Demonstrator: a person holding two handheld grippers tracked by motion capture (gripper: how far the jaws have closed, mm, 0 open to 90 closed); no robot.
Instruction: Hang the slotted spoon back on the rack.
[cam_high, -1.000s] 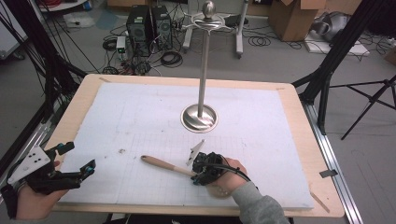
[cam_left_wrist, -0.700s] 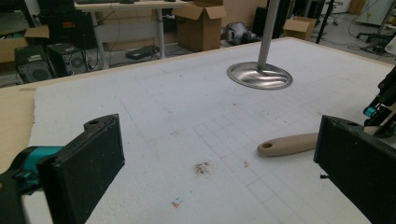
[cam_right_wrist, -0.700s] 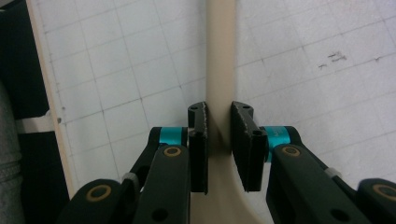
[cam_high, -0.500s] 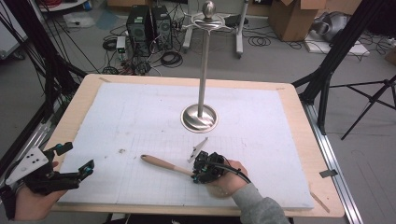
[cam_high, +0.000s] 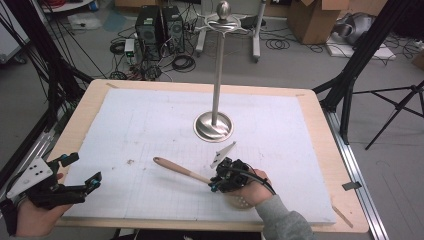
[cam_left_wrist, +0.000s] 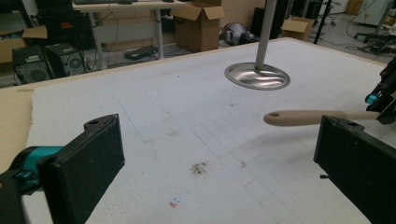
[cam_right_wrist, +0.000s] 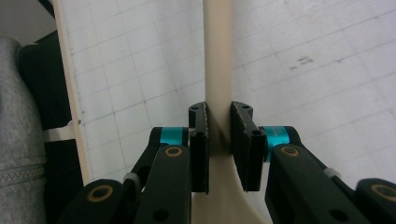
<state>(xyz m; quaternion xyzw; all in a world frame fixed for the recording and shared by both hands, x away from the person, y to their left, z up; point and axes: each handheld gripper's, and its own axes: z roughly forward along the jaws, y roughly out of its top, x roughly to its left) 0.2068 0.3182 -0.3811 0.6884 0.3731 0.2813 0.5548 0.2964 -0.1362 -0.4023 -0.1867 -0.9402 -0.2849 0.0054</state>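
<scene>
The right claw (cam_high: 214, 184) is closed on a wooden spoon (cam_high: 182, 171), gripping it where the thin handle widens toward the bowl. In the right gripper view the two black jaws press flat against either side of the pale handle (cam_right_wrist: 218, 70), which runs straight up and away from the claw (cam_right_wrist: 218, 128) over the gridded white mat (cam_right_wrist: 327, 70). From the high view the spoon lies low over the near middle of the desk (cam_high: 325, 145), its handle pointing left and slightly away from the person, with the rounded handle end toward the middle of the mat. The bowl end sits under the right hand (cam_high: 247, 187), mostly hidden by it. Whether the spoon rests on the mat or is lifted just clear of it is hard to tell; in the left gripper view a soft shadow lies beneath the handle (cam_left_wrist: 313, 117).

The left claw (cam_high: 82, 172) is wide open and holds nothing. It sits at the near left corner of the desk, well apart from the spoon, with its jaws pointed toward the right. In the left gripper view its two black pads stand far apart at the sides of the frame, and the spoon's handle end shows between them, farther off.

A metal stand (cam_high: 214, 126) with a round base and tall post stands on the mat beyond the spoon, near the middle of the desk, apart from both claws
</scene>
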